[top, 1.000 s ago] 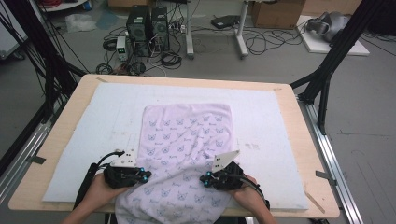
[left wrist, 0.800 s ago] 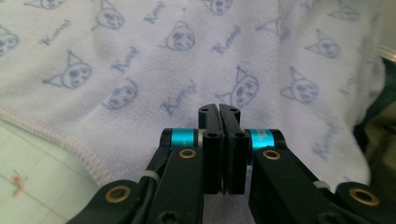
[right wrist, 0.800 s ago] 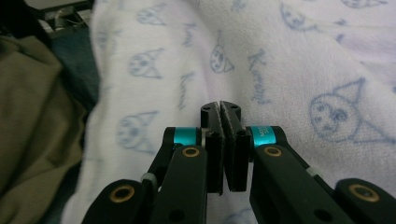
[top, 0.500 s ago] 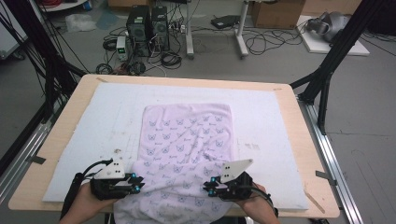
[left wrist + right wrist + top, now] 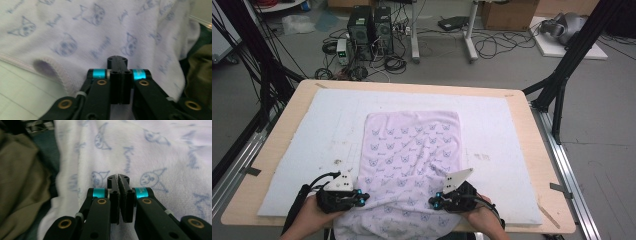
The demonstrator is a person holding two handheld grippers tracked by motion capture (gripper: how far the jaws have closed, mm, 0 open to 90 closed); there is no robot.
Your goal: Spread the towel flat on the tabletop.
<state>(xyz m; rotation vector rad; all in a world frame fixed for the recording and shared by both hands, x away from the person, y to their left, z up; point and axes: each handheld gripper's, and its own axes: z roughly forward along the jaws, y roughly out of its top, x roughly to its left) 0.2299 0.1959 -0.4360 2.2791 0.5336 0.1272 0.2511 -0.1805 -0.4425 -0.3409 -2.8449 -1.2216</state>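
High view, left to right: the left gripper (image 5: pixel 360 198) has just closed its jaws at the near left edge of the lilac printed towel (image 5: pixel 414 150), though nothing shows between them. The towel lies flat on the white mat (image 5: pixel 312 130), its near end hanging off. The right gripper (image 5: pixel 434 201), jaws just closed too, rests at the near right. Soft, light and limp, it is best pinched at hemmed corners.

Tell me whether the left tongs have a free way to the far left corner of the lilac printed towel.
Probably yes. The left tongs sit shut at the near edge of the lilac printed towel; only bare white foam mat lies beside the cloth up to that corner, though it takes a long forward stretch.
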